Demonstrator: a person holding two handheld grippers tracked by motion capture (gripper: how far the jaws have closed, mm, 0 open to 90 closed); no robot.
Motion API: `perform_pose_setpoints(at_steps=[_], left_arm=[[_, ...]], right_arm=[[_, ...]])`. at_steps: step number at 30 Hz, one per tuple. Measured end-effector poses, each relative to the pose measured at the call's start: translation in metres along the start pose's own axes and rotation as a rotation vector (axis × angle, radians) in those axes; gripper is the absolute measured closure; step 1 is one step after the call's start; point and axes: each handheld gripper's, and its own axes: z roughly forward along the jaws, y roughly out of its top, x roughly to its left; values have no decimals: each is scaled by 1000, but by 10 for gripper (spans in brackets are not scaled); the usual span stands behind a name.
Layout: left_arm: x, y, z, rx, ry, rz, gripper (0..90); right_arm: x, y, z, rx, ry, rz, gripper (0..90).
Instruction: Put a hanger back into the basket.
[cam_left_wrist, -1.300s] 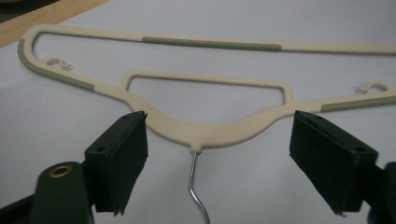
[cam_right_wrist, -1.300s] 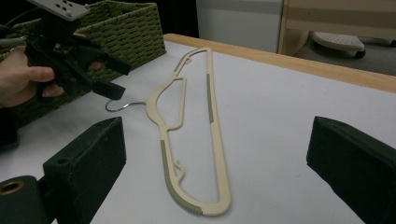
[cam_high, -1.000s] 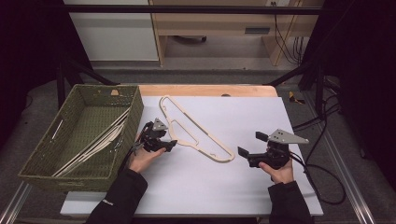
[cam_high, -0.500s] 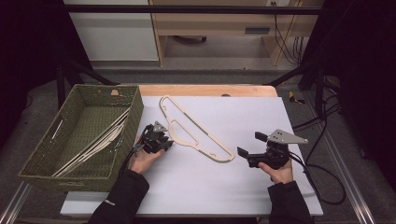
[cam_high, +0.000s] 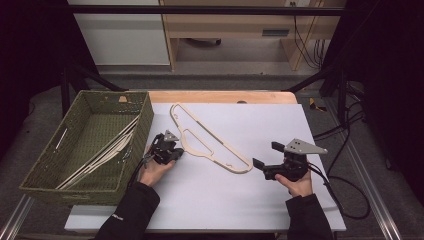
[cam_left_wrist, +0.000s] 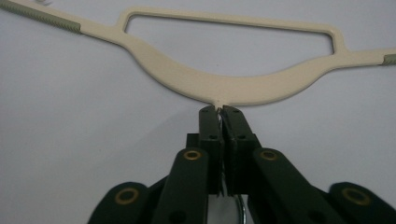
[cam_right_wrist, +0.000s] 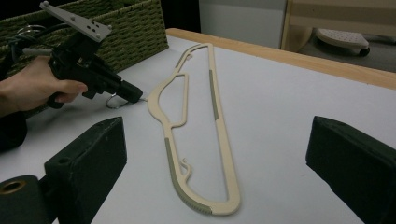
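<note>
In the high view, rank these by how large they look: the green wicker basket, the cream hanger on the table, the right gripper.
1. green wicker basket
2. cream hanger
3. right gripper

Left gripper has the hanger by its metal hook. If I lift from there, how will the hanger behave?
The hanger looks like thin flat plastic, so probably light and fairly stiff. The left gripper is shut on the hook at mid-span, so the hanger will likely swing or pivot about that narrow neck. The long bar may flex slightly. The right gripper, open, might steady the far end.
</note>
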Motion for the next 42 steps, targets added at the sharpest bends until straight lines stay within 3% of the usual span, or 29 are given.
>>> perform_pose_setpoints(at_steps=[9, 14, 19, 33, 42], left_arm=[[-1, 2, 0, 8, 2, 30, 885], [-6, 3, -2, 22, -21, 49, 887], [-8, 6, -10, 16, -17, 30, 887], [-25, 21, -34, 35, 24, 33, 888], [-28, 25, -46, 20, 18, 14, 888]], right_arm=[[3, 1, 10, 15, 17, -15, 56], [8, 5, 19, 24, 31, -30, 59], [16, 7, 29, 39, 56, -45, 70], [49, 21, 83, 81, 126, -106, 109], [60, 25, 117, 96, 149, -97, 141]])
